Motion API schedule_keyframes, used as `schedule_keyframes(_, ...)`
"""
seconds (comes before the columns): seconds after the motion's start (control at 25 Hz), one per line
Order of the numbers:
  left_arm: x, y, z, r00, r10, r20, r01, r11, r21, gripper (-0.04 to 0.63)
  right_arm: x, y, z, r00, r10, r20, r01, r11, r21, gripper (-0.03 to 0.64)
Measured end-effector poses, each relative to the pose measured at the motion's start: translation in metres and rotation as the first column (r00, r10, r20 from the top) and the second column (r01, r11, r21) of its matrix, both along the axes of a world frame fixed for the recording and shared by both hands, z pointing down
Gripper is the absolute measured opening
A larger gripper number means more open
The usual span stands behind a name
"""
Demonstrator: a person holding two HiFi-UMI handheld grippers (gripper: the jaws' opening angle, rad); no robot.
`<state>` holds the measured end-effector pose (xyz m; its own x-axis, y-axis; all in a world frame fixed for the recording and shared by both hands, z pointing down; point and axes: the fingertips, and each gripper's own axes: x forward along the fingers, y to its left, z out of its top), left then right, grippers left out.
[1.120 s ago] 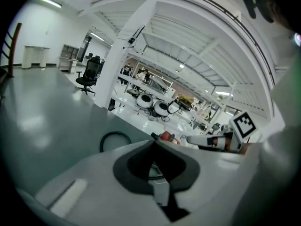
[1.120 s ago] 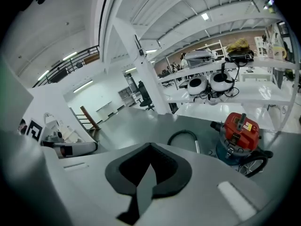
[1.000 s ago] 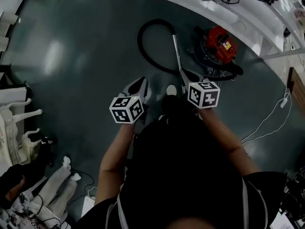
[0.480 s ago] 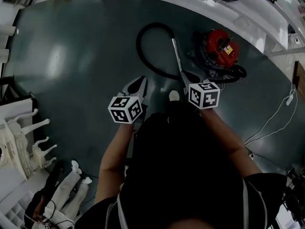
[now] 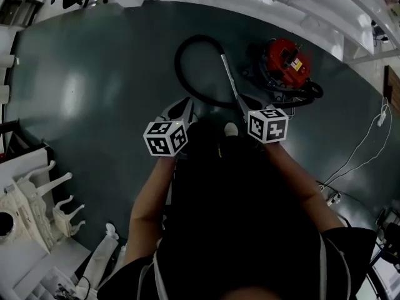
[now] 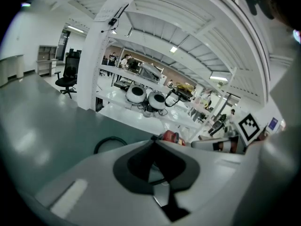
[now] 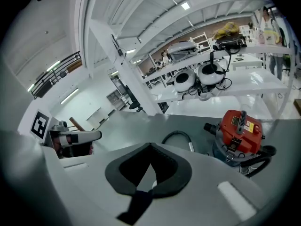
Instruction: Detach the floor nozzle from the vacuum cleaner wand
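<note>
The red canister vacuum point(image 5: 284, 61) stands on the dark floor with its black hose point(image 5: 187, 67) looped to the left. Its metal wand point(image 5: 229, 77) runs down toward me and passes behind my right gripper point(image 5: 248, 100); the floor nozzle is hidden there. That gripper is shut and empty, right beside the wand's lower end. My left gripper point(image 5: 186, 104) is also shut with nothing in it, a little left of the wand. In the right gripper view the vacuum point(image 7: 240, 128) and hose point(image 7: 176, 136) lie beyond the shut jaws. In the left gripper view the vacuum point(image 6: 170, 136) shows just past the jaw tips.
White workbenches point(image 5: 294, 11) with cables and gear curve around the far side of the floor. White racks point(image 5: 37, 199) stand at the lower left. A thin white cable point(image 5: 359, 158) trails over the floor at the right. A black office chair point(image 6: 66, 76) stands far left.
I have stepped forward: the racks at the lower left have slid down and out of view, and both grippers have moved on toward the wand. Both stayed shut.
</note>
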<state>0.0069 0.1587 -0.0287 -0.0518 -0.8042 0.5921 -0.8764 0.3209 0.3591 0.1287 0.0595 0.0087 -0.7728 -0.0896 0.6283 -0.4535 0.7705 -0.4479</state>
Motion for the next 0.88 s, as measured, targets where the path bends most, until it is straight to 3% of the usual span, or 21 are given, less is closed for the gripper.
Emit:
schedule_keyframes(0.32,-0.05,-0.042,0.001,0.984,0.175,0.0,-0.175,0.984,-0.002,0.008,-0.043,-0.019,-0.005,0.988,0.157,-0.01,-0.157,0.988,0.003,-0.008)
schedule_keyframes(0.72,-0.135,-0.048,0.013,0.928,0.371,-0.041,-0.373,0.926,-0.059,0.008,-0.114,-0.002,-0.006,0.948,0.315,-0.053,-0.316,0.949,-0.015,-0.008)
schedule_keyframes(0.88,-0.145,-0.056,0.027,0.891,0.45,-0.059,-0.454,0.888,-0.077,0.008,-0.117,0.001,0.001,0.919,0.386,-0.076,-0.388,0.921,-0.01,-0.008)
